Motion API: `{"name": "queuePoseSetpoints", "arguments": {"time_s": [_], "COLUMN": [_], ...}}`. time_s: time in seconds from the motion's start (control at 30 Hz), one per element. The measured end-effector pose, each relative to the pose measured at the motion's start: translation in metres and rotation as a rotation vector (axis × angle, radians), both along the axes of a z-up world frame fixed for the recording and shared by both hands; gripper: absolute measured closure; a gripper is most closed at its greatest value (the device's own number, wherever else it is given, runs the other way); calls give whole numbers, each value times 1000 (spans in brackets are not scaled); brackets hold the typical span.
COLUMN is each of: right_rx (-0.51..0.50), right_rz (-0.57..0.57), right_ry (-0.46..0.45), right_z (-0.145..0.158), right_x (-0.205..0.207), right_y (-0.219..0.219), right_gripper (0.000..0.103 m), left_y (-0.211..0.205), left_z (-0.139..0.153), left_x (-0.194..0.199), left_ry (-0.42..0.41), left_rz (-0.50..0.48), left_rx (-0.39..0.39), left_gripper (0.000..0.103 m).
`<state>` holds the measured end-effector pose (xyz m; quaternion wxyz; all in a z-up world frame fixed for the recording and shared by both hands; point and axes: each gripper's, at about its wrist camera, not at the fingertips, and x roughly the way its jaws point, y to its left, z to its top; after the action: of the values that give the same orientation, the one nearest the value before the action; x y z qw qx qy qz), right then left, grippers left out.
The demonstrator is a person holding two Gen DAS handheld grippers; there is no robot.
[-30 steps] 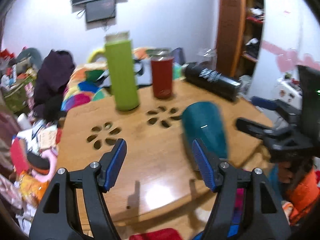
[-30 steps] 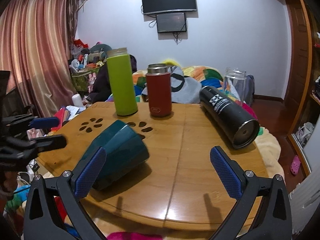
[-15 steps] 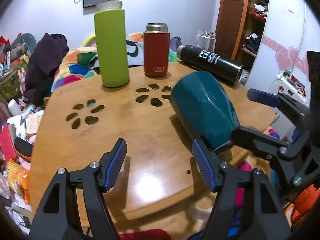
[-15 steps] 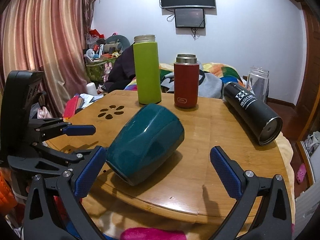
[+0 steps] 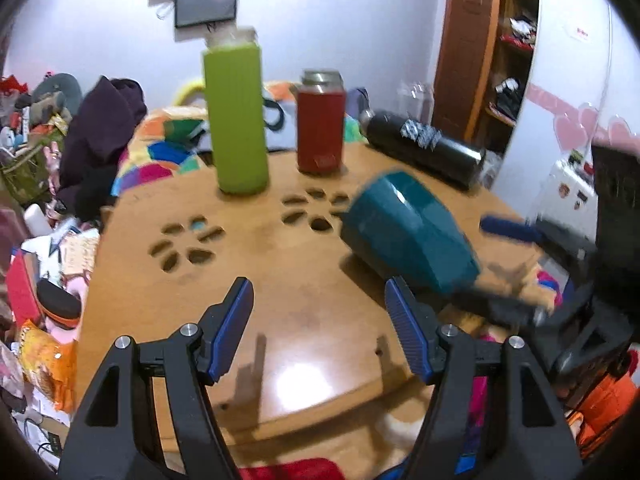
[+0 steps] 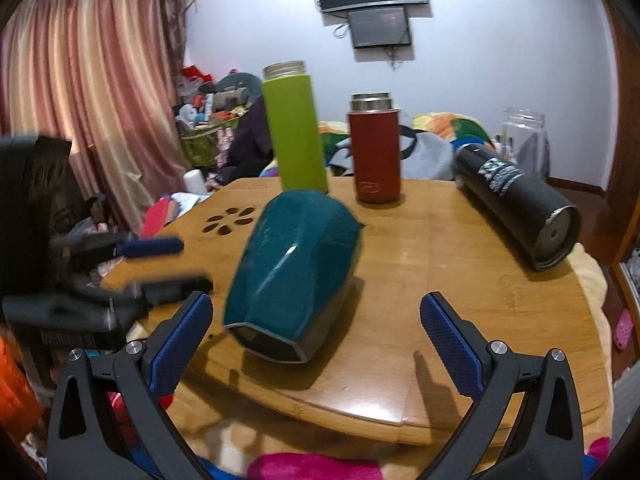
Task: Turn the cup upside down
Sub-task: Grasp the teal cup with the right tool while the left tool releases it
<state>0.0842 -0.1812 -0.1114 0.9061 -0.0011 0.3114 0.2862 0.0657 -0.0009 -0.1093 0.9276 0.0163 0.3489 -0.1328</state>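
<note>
I see the teal cup (image 6: 294, 268) lying on its side on the wooden surface (image 6: 460, 280), its faceted open mouth turned toward my right hand-held gripper (image 6: 316, 340) and its closed base pointing back at the green bottle (image 6: 298, 132). From the left wrist view the cup (image 5: 408, 236) sits just right of the flower-shaped cutouts in the surface (image 5: 240, 280).

My right hand-held gripper is spread wide, with the cup's mouth between its two blue pads and neither pad touching it. My left hand-held gripper (image 5: 320, 334) is also spread, holding nothing, over bare wood left of the cup.

The green bottle stands upright behind the cup, with a clear threaded neck and no writing I can make out. Right of it stands the red flask (image 6: 376, 152), upright with a steel collar; a small oval emblem sits low on its front, too small to read. Right of the cup the black bottle (image 6: 516, 204) lies on its side, its steel bottom facing my right camera; it carries a white block-letter print that I cannot read. A clear jar (image 6: 524, 128) stands beyond the black bottle.
</note>
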Motion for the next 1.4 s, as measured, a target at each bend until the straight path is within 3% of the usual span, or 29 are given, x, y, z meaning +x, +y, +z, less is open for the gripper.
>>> {"name": "queuePoseSetpoints", "arguments": {"time_s": [0.07, 0.13, 0.4, 0.57, 1.23, 1.4], "right_rx": [-4, -14, -48, -53, -17, 61], "right_rz": [22, 41, 58, 62, 13, 64], "right_ry": [-2, 1, 47, 37, -82, -129], "right_z": [-2, -5, -16, -18, 10, 29], "right_x": [-2, -4, 1, -1, -17, -14], "right_y": [6, 13, 21, 17, 1, 1], "right_gripper": [3, 9, 41, 48, 58, 71], "left_y": [3, 0, -35, -52, -44, -38], "left_z": [12, 22, 33, 28, 26, 26], "left_x": [1, 3, 19, 29, 44, 52], "left_ry": [-34, -57, -86, -78, -72, -62], "left_rz": [1, -19, -124, -163, -148, -149], "left_rx": [-12, -18, -29, -30, -93, -119], "left_gripper": [40, 53, 77, 91, 95, 95]}}
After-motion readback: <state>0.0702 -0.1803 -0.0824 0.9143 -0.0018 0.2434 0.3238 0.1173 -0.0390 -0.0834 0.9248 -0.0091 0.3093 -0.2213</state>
